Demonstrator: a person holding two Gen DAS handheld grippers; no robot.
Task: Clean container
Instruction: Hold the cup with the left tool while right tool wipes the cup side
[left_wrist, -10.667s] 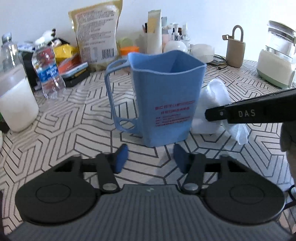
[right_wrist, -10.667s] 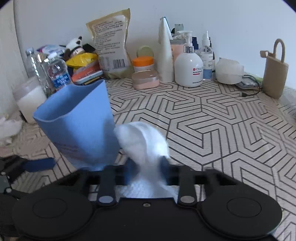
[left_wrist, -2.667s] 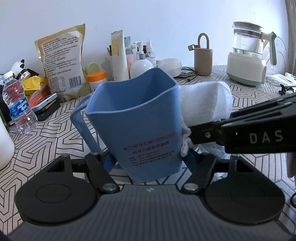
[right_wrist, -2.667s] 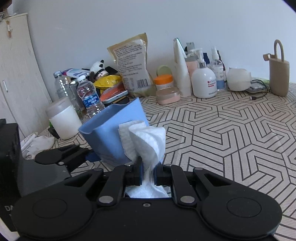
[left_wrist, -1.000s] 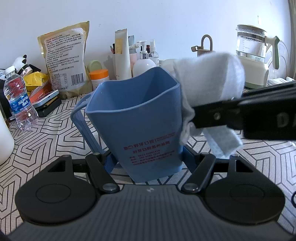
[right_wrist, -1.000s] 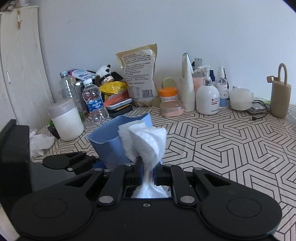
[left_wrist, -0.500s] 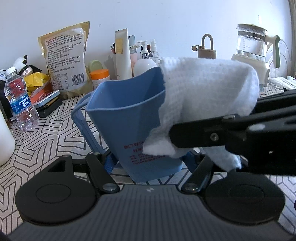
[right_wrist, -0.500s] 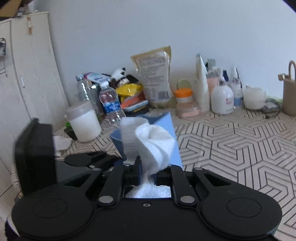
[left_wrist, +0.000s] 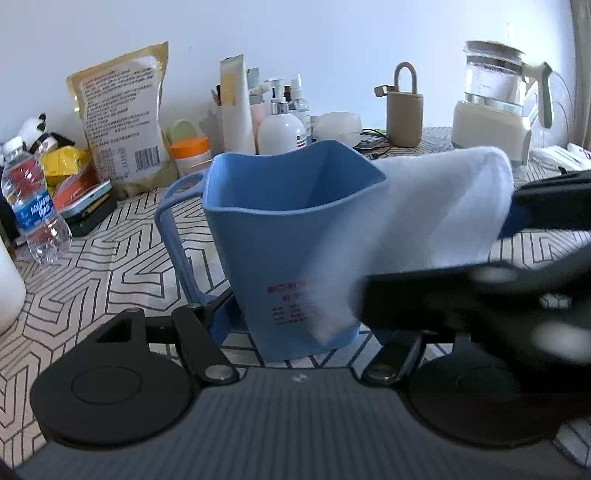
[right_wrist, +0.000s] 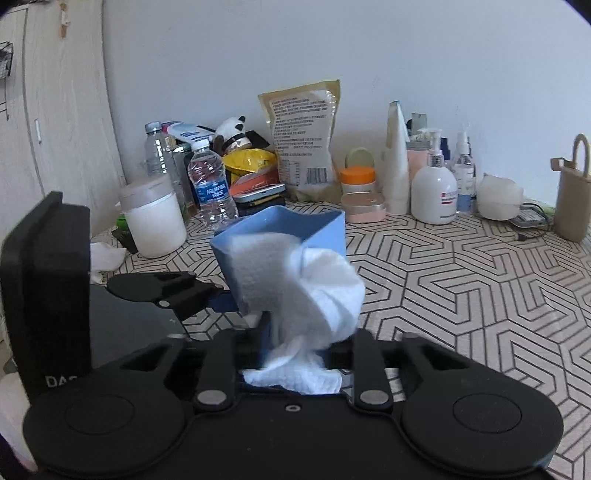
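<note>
A blue square cup (left_wrist: 291, 236) with a side handle stands upright on the patterned tablecloth. My left gripper (left_wrist: 303, 325) is shut on the cup's lower body, its fingers hidden behind it. My right gripper (right_wrist: 295, 350) is shut on a white cloth (right_wrist: 303, 284), which presses against the cup's near side (right_wrist: 317, 229). In the left wrist view the cloth (left_wrist: 436, 221) drapes against the cup's right wall, with the right gripper's black body blurred below it.
Along the back wall stand a snack bag (left_wrist: 122, 122), water bottle (left_wrist: 35, 218), orange-lidded jar (left_wrist: 190, 147), lotion bottles (left_wrist: 280, 125), a tan holder (left_wrist: 404, 107) and a kettle (left_wrist: 495, 99). A white jar (right_wrist: 153, 218) stands at the left.
The right gripper has swung the cloth from above the cup's rim down and rightward along its outer right wall. The left gripper keeps the cup still.
</note>
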